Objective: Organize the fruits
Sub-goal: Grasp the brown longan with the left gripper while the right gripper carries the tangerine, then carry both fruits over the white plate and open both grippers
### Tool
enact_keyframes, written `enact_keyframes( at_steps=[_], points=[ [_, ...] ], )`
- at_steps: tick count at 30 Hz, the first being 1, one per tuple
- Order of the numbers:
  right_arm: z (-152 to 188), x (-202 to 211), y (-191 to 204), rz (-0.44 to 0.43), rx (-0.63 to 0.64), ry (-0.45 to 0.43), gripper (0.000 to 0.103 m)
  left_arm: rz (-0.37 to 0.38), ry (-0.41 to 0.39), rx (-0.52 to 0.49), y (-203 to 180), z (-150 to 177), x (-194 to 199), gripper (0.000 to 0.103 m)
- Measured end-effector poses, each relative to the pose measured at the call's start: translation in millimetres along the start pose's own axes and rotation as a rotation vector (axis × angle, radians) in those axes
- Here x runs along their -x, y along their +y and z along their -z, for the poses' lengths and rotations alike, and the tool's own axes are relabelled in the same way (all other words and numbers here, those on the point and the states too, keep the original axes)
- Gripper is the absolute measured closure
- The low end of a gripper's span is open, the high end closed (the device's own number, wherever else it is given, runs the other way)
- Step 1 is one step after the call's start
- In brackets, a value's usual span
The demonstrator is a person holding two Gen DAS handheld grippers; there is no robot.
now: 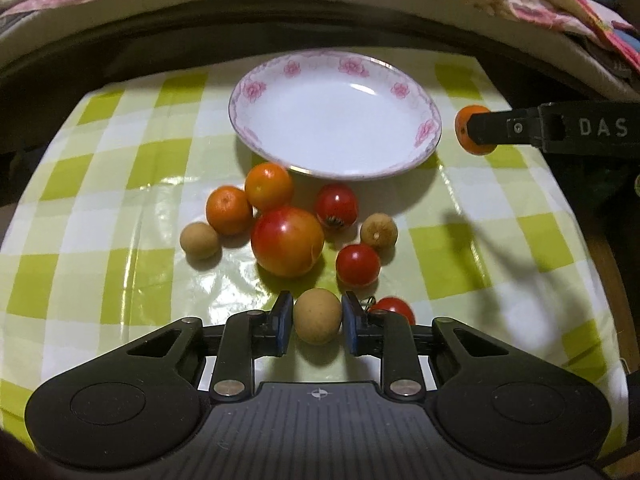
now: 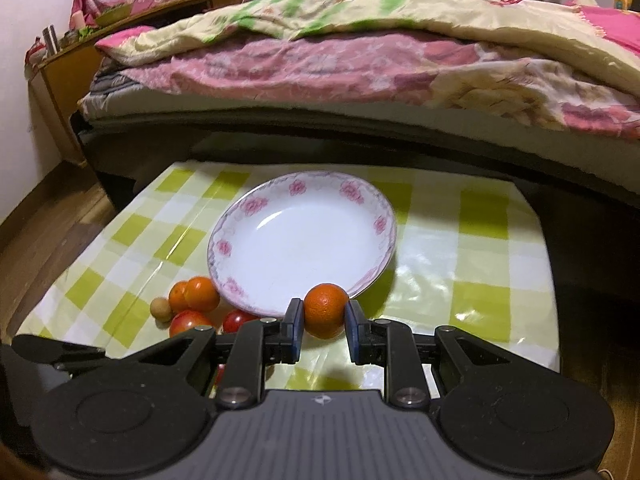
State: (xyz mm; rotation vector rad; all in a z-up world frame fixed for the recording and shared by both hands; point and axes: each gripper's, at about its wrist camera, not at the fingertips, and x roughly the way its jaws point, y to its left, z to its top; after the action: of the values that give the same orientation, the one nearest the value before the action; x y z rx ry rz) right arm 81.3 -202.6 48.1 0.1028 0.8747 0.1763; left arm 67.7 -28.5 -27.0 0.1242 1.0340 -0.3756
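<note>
A white plate with pink flowers [image 1: 256, 88] [image 2: 224, 248] rests on the green-checked tablecloth. In front of it lies a heap of fruit: a big red apple [image 1: 287, 241], two small oranges [image 1: 229, 210] [image 1: 268, 186], red tomatoes [image 1: 337, 205] [image 1: 357, 265] and tan longans [image 1: 199, 241] [image 1: 378, 231]. My left gripper [image 1: 318, 322] is shut on a tan longan [image 1: 318, 322] at the near edge of the heap. In the air, just right of the plate, my right gripper [image 2: 323, 316] is shut on a small orange [image 2: 326, 310] [image 1: 464, 128].
A bed with pink and cream quilts [image 2: 360, 60] runs along the far side of the table. A wooden cabinet [image 2: 72, 64] stands at the far left. Another tomato [image 1: 394, 308] sits close behind my left gripper's right finger. The table's right edge [image 2: 548, 280] drops off.
</note>
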Motion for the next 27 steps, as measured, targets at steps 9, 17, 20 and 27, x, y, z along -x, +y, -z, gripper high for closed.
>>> enact_keyframes(
  at_steps=[9, 17, 20, 27],
  points=[
    [-3, -1, -2, -0.001, -0.007, -0.004, 0.077, 0.037, -0.063, 0.045, 7, -20, 12, 0.07],
    [-13, -17, 6, -0.013, 0.022, -0.003, 0.077, 0.024, -0.112, 0.048, 6, -53, 1, 0.07],
    [-17, -28, 8, -0.01, 0.035, 0.006, 0.077, 0.015, -0.121, 0.043, 5, -62, -6, 0.07],
    [-22, -53, 7, -0.012, 0.055, 0.034, 0.076, 0.0, -0.13, 0.012, 0, -76, -21, 0.07]
  ],
)
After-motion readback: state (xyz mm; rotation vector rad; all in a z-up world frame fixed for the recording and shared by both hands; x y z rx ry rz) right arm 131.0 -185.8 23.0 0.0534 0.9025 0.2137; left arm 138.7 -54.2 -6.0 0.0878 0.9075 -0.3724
